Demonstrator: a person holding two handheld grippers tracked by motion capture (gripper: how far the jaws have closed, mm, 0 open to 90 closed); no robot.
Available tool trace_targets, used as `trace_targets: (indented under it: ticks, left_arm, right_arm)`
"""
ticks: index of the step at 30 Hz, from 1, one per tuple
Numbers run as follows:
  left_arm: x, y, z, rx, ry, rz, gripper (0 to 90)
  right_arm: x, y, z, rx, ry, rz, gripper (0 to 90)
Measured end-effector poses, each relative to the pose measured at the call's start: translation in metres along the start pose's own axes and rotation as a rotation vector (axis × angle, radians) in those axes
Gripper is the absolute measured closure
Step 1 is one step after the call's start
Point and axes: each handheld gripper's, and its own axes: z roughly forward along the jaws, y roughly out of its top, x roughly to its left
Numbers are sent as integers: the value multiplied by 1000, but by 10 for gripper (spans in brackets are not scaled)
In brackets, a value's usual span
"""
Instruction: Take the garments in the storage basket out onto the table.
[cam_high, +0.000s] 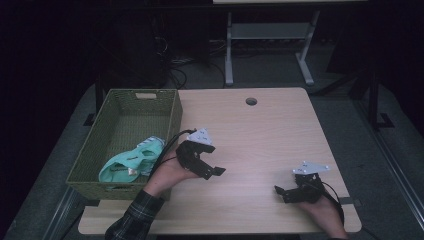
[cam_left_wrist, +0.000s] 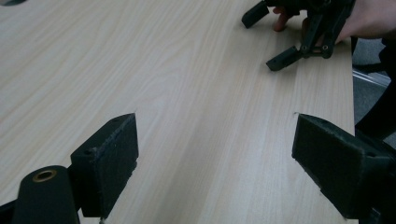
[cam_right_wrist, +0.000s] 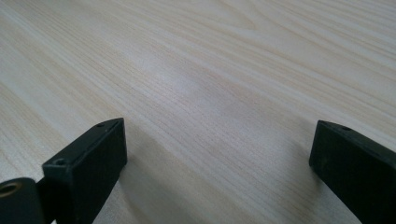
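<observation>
My left gripper (cam_high: 212, 172) hovers over the wooden table (cam_high: 260, 135) just right of the basket, its jaws wide apart and empty. In the left gripper view its two black pads (cam_left_wrist: 109, 158) frame bare wood, and the other gripper (cam_left_wrist: 275, 39) shows farther off at the top right. My right gripper (cam_high: 281, 192) rests low near the table's front right edge, open with nothing between its jaws. Its pads (cam_right_wrist: 95, 158) stand far apart over plain tabletop in the right gripper view. A mint-green and white cloth (cam_high: 132, 160) lies inside the woven olive basket (cam_high: 172, 117) at the left.
The basket overhangs the table's left edge. A round cable hole (cam_high: 251, 101) sits near the table's far edge. Beyond the table stand a grey desk frame (cam_high: 270, 35) and loose cables on a dark floor.
</observation>
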Motion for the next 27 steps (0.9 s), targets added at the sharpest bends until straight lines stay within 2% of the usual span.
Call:
trace_targets:
  ticks: [14, 27]
  left_arm:
    - [3, 5, -20, -43, 48, -13, 139]
    - [10, 3, -38, -73, 77, -37, 139]
  right_arm:
    - [0, 0, 0, 1, 0, 1, 37]
    - [0, 0, 0, 1, 1, 0, 37]
